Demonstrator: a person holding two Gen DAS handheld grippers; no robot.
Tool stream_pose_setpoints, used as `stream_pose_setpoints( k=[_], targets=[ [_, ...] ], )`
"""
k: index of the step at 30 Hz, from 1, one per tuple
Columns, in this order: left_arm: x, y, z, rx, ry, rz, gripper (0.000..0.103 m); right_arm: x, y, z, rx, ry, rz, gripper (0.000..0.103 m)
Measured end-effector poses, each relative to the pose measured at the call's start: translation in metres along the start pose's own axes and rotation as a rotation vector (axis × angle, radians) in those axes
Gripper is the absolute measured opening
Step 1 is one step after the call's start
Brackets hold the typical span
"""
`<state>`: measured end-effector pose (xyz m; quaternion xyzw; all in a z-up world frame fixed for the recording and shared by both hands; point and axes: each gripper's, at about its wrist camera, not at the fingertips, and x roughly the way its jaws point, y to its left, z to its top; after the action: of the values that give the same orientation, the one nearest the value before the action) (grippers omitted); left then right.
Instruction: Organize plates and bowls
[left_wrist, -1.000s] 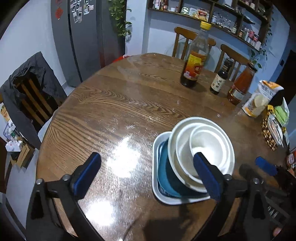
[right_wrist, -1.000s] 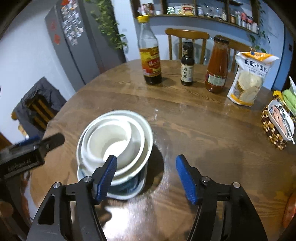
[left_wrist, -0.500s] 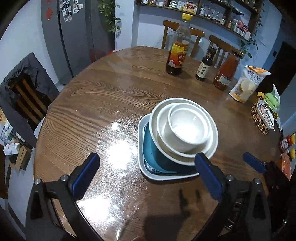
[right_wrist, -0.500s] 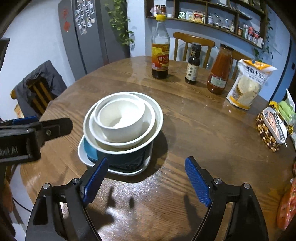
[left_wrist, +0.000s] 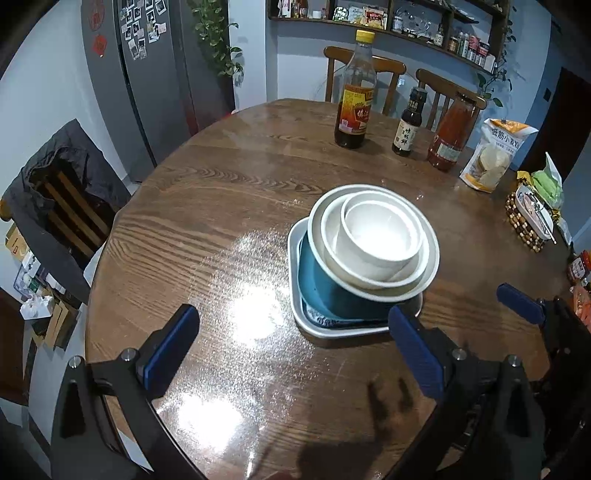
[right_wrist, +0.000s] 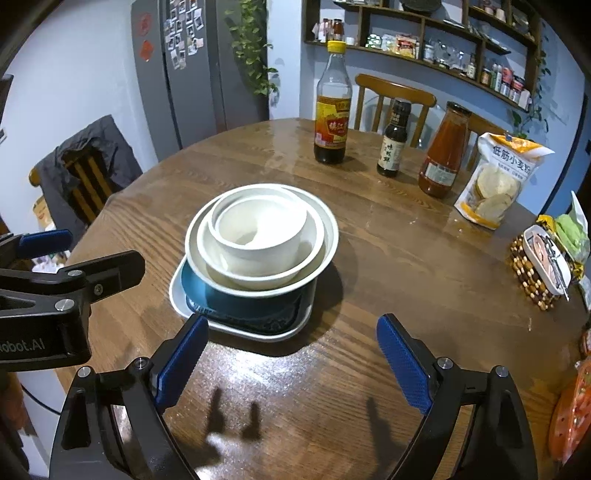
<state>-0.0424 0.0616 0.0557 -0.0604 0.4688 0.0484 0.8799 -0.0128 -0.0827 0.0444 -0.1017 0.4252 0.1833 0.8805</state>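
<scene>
Left view: ahead of my left gripper (left_wrist: 293, 349), jaws spread and empty, 1 stack: 3 white bowls (left_wrist: 380, 240) nested on a teal dish (left_wrist: 317, 284) in 1 pale tray (left_wrist: 295, 254), farther off than before.

Right view: my right gripper (right_wrist: 291, 360) has just been opening, nothing between; the stack sits just beyond, 3 bottles (right_wrist: 332, 110) behind.

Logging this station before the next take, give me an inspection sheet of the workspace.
Surface: round wooden table, glossy, glare patches.
Job's things: white bowls nested in a blue dish on a pale tray.
Clutter: three bottles, flour bag, beaded basket at the far and right edge.
Grippers: left gripper and right gripper open, empty.
Cables: nothing seen.
Surroundings: chairs, fridge, wall shelves.
</scene>
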Motion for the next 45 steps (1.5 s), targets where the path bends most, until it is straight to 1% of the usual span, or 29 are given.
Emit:
stream_pose_setpoints(
  k=[4,12,45],
  targets=[
    [0.003,-0.001,-0.006,0.005,0.009,0.010,0.103,0.002,0.002,-0.003,-0.007,0.011,0.016,0.093],
    [0.005,-0.001,-0.012,0.010,0.016,0.028,0.103,0.000,0.002,-0.003,-0.015,0.002,0.024,0.093],
    [0.012,-0.003,-0.019,0.013,0.042,0.032,0.103,0.001,-0.002,-0.005,-0.045,0.013,0.030,0.093]
  ],
)
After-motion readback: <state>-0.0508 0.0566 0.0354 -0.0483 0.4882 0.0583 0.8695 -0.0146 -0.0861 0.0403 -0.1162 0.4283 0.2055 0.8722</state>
